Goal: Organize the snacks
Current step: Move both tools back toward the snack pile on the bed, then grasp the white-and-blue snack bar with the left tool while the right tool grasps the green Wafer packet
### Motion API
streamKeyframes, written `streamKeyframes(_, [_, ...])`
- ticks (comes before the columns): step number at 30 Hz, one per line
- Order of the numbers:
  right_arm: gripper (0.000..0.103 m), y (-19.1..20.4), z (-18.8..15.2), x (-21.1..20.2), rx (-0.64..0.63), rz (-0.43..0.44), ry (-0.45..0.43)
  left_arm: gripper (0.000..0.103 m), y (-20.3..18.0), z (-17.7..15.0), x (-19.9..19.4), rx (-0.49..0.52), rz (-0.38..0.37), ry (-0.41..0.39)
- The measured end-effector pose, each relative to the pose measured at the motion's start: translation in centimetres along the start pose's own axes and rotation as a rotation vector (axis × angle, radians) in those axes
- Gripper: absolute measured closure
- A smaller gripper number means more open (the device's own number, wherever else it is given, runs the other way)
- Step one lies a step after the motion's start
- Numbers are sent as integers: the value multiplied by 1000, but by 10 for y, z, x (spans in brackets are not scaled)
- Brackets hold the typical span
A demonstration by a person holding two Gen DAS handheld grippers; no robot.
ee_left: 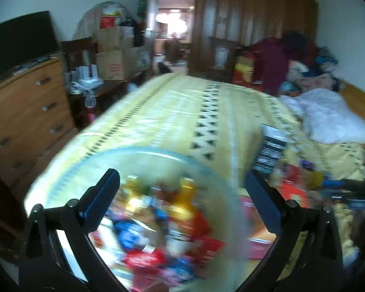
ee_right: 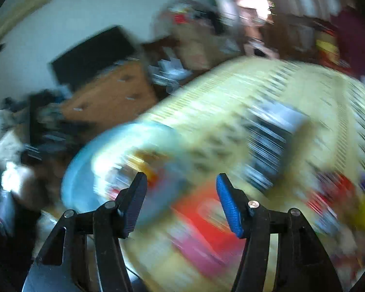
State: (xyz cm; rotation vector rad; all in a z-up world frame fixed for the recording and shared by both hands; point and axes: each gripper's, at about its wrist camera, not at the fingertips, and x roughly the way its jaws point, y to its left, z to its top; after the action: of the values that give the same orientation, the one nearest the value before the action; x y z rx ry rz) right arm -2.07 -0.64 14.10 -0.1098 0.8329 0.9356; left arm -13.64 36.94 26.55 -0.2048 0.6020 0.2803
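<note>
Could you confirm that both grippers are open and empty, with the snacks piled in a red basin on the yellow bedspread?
Not quite: the basin is light blue, not red, as the left wrist view shows. The rest holds: the left gripper and right gripper are open and empty, above the yellow bedspread.

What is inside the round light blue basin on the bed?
The basin holds a heap of snack packets, red, yellow and blue. Motion blur hides their labels, and its bottom is covered.
</note>
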Motion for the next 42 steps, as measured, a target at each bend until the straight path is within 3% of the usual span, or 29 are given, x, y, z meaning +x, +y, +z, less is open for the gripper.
streamKeyframes(2, [40,-59,-23,5,67,-148,70,0,-21,-7,1,2,-49,7])
streamKeyframes(5, [43,-161,-55,21,259,-277,191,0,-59,-13,4,36,-137,26])
streamKeyframes(8, [50,-209,-60,40,285,-353,232,0,-89,-15,5,84,-187,30])
streamKeyframes(11, [50,-236,-57,67,311,-355,272,0,-115,-18,9,128,-217,46])
streamKeyframes(14, [34,-251,-64,94,347,-302,319,0,-134,-26,15,151,-232,77])
streamKeyframes(18, [32,-217,-77,105,260,-231,384,0,-154,-40,17,163,-258,114])
streamKeyframes(22, [33,-175,-89,82,144,-55,412,0,-175,-54,15,184,-287,151])
streamKeyframes(24, [35,-159,-91,54,101,-32,360,0,-186,-62,14,190,-309,172])
streamKeyframes(27, [35,-153,-83,-20,134,-29,151,0,-211,-79,18,239,-356,208])
streamKeyframes(29, [32,-156,-88,-53,169,-41,68,0,-229,-93,28,263,-403,256])
streamKeyframes(31, [32,-158,-106,-78,175,-96,41,0,-242,-107,40,275,-415,302])
streamKeyframes(36, [32,-132,-155,-68,-109,-222,224,0,-252,-132,54,267,-443,396])
streamKeyframes(38, [32,-129,-170,-59,-230,-285,256,0,-251,-139,58,265,-428,410])
streamKeyframes(42, [32,-124,-196,-29,-366,-317,302,0,-253,-153,71,238,-418,458])
